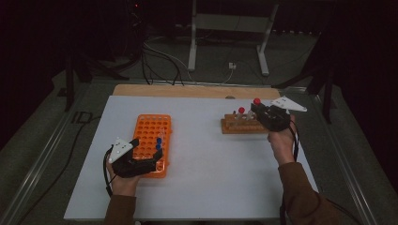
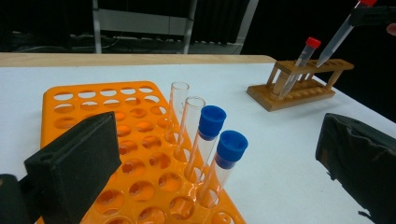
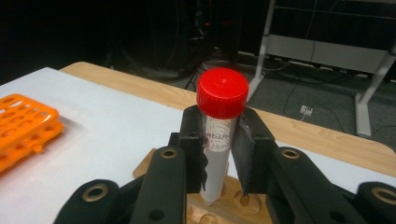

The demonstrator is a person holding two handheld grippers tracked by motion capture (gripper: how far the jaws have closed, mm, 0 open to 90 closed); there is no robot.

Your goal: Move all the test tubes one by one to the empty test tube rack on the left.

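We hold a red-capped tube (image 3: 218,140) in our right gripper (image 3: 218,154), jaws closed on its upper body just under the cap, its tip just above a hole of the wooden rack (image 1: 239,125). A second red-capped tube (image 2: 299,63) leans in that rack. Our left gripper (image 1: 143,157), jaws wide apart and empty, rests at the orange rack (image 2: 93,121) beside two blue-capped tubes (image 2: 210,140). We judge the step to be either lifting out or seating; the next move calls for keeping the tube in line with its hole.

A wide bare strip of counter (image 1: 202,154) is being left open between the orange rack (image 1: 151,143) and the wooden rack (image 1: 241,125); four upright tubes (image 2: 205,140) are crowding the orange rack's near edge.
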